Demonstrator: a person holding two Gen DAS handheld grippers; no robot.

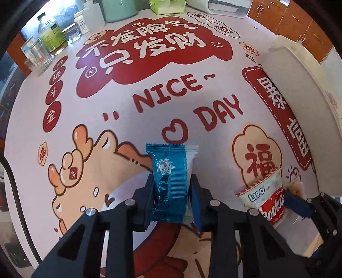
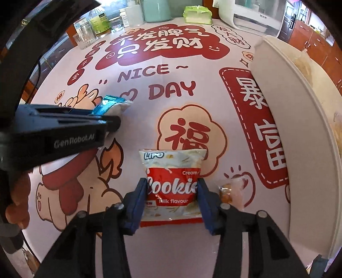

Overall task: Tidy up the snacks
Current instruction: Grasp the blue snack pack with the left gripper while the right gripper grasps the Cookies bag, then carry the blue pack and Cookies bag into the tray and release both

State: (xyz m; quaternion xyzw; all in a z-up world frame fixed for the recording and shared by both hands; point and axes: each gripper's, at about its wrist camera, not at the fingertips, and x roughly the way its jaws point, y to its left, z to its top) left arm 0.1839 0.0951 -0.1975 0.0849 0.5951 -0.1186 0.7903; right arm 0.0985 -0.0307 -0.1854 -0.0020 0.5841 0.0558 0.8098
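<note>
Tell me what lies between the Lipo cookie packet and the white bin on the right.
In the right wrist view, a small clear-wrapped snack lies on the tablecloth between the cookie packet and the white bin; otherwise only printed cloth.

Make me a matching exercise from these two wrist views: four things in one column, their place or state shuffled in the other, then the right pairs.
Things
1. blue snowflake packet
2. Lipo cookie bag
3. clear-wrapped snack
4. green tissue pack

Places or states
A. at the far edge of the table
B. clamped in the right gripper
C. lying on the tablecloth near the white bin
D. clamped in the left gripper

Pairs: 1-D, 2-B, 3-C, 4-A
</note>
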